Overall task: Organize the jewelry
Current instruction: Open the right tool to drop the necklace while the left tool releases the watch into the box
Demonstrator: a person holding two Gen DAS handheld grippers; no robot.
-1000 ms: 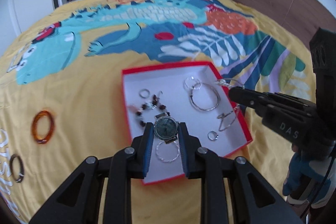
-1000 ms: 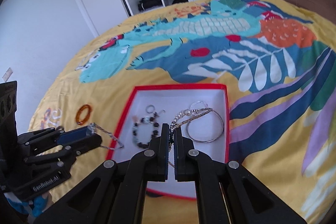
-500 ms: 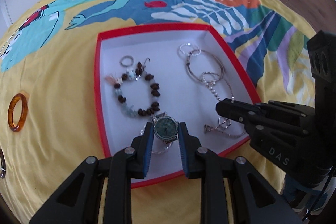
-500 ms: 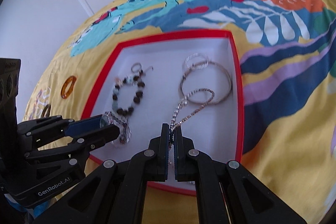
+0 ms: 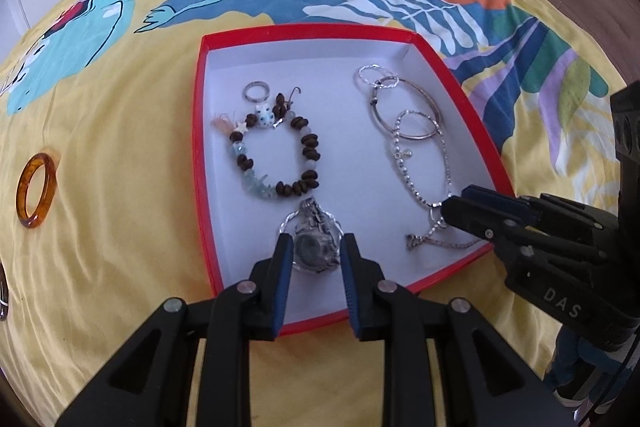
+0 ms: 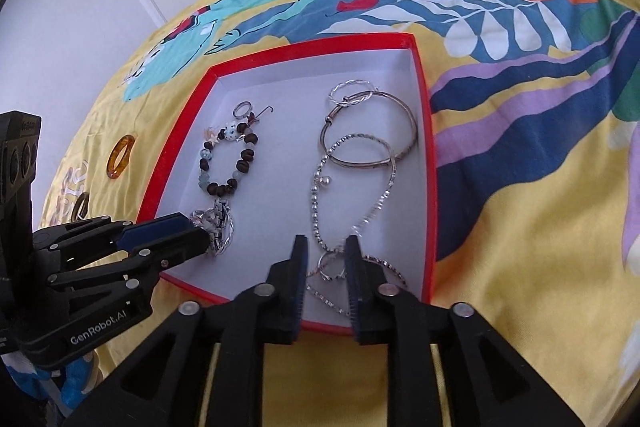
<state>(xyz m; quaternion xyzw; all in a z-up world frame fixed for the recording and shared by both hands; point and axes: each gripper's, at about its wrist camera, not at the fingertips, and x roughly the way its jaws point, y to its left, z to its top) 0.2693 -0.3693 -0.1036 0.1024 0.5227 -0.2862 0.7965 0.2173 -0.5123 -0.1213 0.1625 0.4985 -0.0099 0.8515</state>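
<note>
A red box (image 5: 304, 29) with a white floor lies on the yellow patterned bedspread. My left gripper (image 5: 313, 247) is shut on a silver watch (image 5: 314, 253), low over the box's near edge on top of a twisted silver ring. From the right wrist view the watch (image 6: 218, 227) shows at the left gripper's tip. My right gripper (image 6: 326, 247) hangs over the box's near right part with its jaws opening. The silver bead chain (image 6: 316, 195) lies loose on the box floor and runs between the fingers, untouched by the pads.
In the box lie a brown beaded bracelet (image 5: 276, 155), a silver bangle (image 6: 360, 165), small rings and a thin chain. An amber bangle (image 5: 50, 183) and a dark ring (image 6: 82, 205) lie on the bedspread left of the box. A wardrobe stands beyond the bed.
Both grippers sank toward the box. The right jaws parted and let go of the bead chain, which now rests on the box floor. The left gripper still holds the watch.
</note>
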